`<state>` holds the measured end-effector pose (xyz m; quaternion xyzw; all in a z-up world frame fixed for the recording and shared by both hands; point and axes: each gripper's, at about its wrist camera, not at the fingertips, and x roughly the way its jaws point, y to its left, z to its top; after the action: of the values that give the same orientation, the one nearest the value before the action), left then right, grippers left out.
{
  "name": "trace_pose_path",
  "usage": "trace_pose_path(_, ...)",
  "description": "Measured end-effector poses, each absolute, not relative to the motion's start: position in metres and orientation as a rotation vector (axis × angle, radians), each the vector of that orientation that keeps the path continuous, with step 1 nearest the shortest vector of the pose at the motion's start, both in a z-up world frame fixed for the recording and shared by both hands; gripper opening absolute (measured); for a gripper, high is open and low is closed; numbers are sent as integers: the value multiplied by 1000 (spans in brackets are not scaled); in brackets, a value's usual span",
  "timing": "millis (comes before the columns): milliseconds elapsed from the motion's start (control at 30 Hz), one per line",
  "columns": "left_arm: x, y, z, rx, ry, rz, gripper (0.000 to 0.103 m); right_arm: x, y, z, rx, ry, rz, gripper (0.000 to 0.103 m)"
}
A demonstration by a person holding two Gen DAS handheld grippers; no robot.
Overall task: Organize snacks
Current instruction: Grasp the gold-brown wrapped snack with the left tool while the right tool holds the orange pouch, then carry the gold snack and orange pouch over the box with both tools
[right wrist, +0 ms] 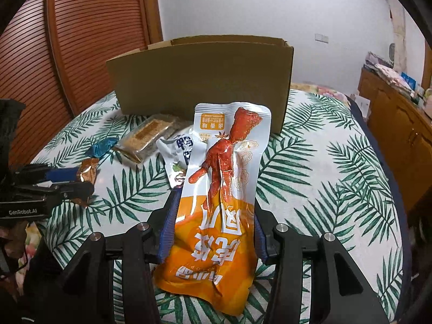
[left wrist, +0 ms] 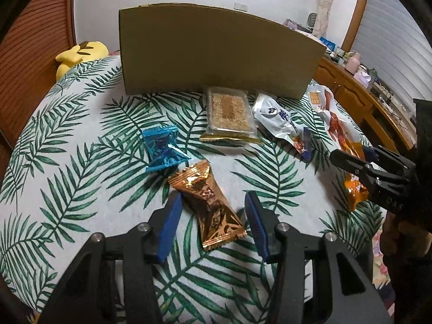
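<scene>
Five snacks, leaf-print cloth (left wrist: 81, 162), cardboard box (left wrist: 216, 51), wood cabinets (right wrist: 399, 124).

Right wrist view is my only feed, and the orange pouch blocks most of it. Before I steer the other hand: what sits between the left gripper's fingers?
Observer: A gold wrapper lies on the leaf-print cloth between the left gripper's fingers, lengthwise along them. Neither pad presses on it.
Operator: What's straight ahead of it?
Observer: A blue wrapper lies just past its far end, on the way to the cardboard box.
Operator: Anything further left that I'm missing?
Observer: A yellow plush toy lies at the cloth's far left edge, left of the box.
</scene>
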<state>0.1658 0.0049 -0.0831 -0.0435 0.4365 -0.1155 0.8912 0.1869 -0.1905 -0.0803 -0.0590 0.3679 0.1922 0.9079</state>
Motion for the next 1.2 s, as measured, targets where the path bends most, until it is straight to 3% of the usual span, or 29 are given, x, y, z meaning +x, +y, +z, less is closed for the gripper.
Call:
trace_pose_path(167, 167, 6, -84, -89, 892, -235, 48, 189, -189, -87, -115, 773, 403, 49)
trace_pose_path(267, 165, 9, -85, -102, 878, -242, 32, 188, -189, -88, -109, 777, 408, 49)
trace_pose_path(433, 161, 14, -86, -117, 864, -259, 20, 188, -189, -89, -107, 781, 410, 49)
trace_pose_path(1200, 150, 18, -70, -145, 793, -312, 19, 177, -188, -73, -77, 756, 426, 49)
